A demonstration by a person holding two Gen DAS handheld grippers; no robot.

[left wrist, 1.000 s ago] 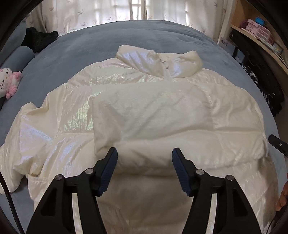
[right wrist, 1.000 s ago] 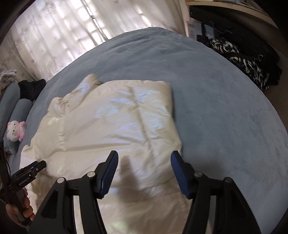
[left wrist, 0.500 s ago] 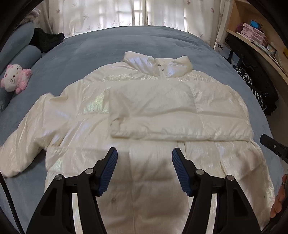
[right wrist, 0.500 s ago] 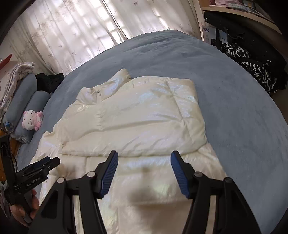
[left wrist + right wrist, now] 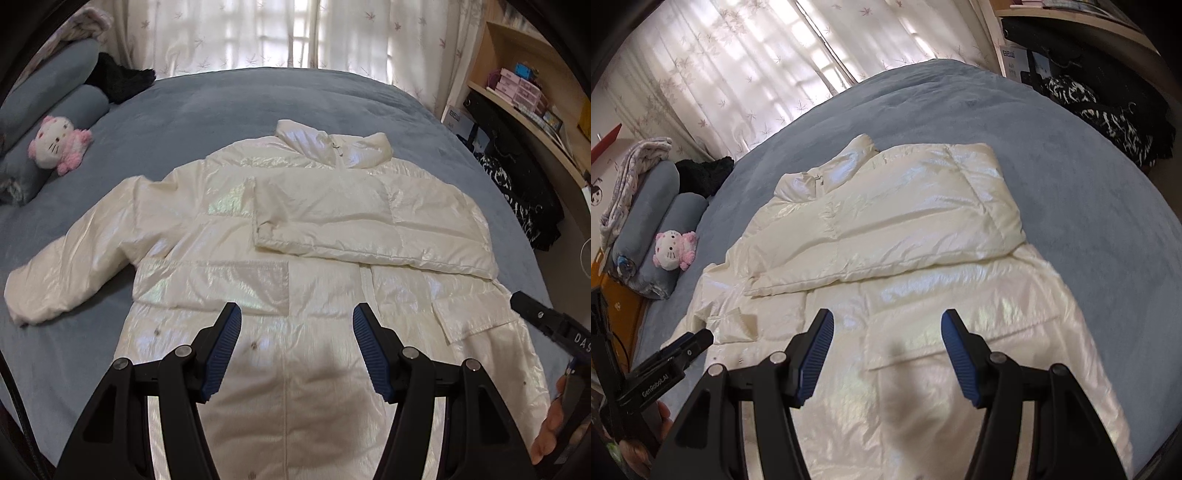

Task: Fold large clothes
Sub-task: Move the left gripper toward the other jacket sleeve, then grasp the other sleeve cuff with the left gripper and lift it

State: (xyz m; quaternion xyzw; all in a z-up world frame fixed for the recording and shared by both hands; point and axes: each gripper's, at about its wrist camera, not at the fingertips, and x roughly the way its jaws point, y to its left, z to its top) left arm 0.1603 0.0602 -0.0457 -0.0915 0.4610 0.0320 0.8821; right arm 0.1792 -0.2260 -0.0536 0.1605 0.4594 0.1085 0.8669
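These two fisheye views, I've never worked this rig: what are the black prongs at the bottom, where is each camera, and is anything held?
Each picture comes from a camera mounted on a hand-held gripper, looking along its two blue-padded fingers. The left gripper and right gripper both stand open, holding nothing. Below them a white puffer jacket lies on a blue bed, one sleeve folded across the chest, the other sleeve spread out. A plush toy sits by the pillows.

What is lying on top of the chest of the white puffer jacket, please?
One sleeve is folded across the chest of the white puffer jacket, its cuff pointing toward the other, spread sleeve. The chest panel beneath it is covered.
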